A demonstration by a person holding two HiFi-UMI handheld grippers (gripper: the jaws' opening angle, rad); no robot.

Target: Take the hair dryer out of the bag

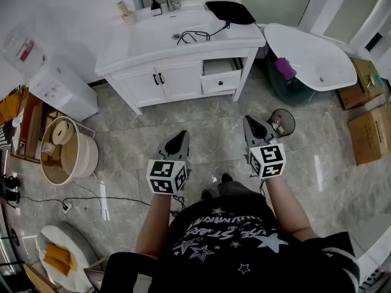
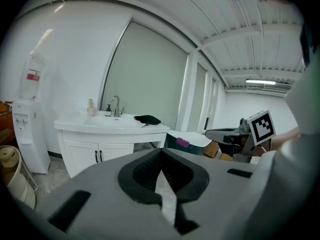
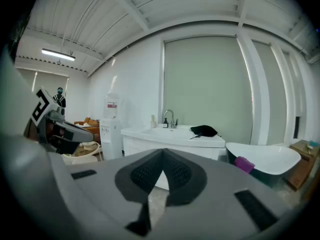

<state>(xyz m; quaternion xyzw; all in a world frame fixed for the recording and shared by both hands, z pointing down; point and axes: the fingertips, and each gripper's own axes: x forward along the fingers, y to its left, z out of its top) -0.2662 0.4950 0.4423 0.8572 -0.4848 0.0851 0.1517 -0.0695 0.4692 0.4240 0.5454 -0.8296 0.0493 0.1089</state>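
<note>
Black cloth bag [image 1: 230, 11] lies at the far right corner of the white worktop [image 1: 122, 50], close to the right edge. You cannot see the hair dryer itself. Only a thin black cord [image 1: 194, 36] shows, running from the bag and looping into the basin [image 1: 162, 32]. Below, the cabinet's right-hand drawer [image 1: 221, 78] stands pulled out; what it holds cannot be told. To the right, the white bathtub [image 1: 317, 66] has a purple thing [image 1: 285, 68] at its rim, and that rim comes near the worktop's corner. On your left, a round tub [image 1: 82, 154] holds a pale roll [image 1: 61, 132]. Grey tile floor [image 1: 208, 118] lies between you and the cabinet front. You hold both tongs above the floor, well short of the worktop. Your left tongs [image 1: 182, 135] are together and your right tongs [image 1: 248, 120] are together, with nothing between either pair.
</note>
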